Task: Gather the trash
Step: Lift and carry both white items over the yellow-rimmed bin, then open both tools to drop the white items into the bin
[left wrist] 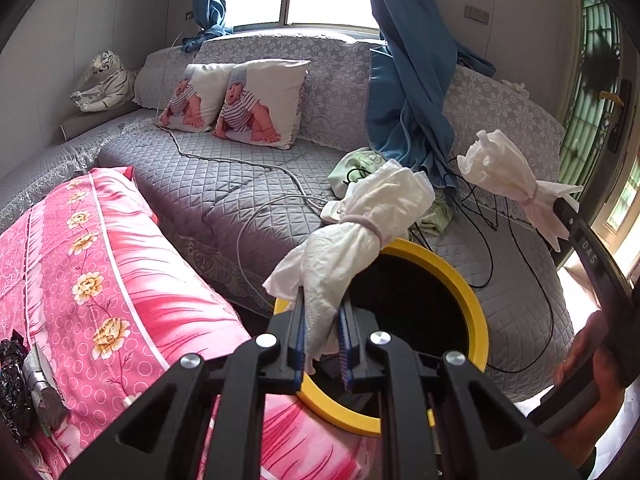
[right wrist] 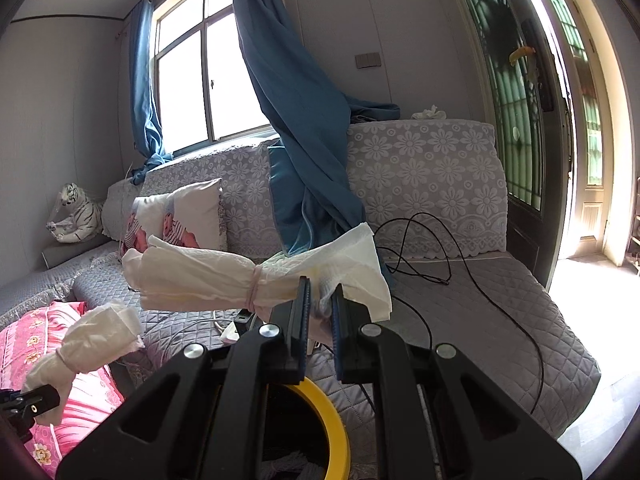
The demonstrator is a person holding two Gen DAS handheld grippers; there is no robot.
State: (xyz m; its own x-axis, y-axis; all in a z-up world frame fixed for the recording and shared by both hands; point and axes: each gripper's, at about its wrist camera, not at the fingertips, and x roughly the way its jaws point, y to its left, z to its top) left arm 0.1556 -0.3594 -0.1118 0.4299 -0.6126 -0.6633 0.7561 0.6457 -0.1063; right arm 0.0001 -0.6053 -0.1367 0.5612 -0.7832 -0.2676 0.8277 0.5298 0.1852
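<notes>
Each tissue bundle is soft, light and crushable, tied with a band. The left gripper has its jaws clamped on one bundle's tail, above the yellow-rimmed bin. The right gripper pinches the other bundle near its band, the bin's rim at 6 o'clock below.

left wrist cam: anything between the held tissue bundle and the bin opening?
Nothing. In the left wrist view the tissue bundle, clamped in the left gripper, hangs over the yellow-rimmed bin with only air below.
</notes>
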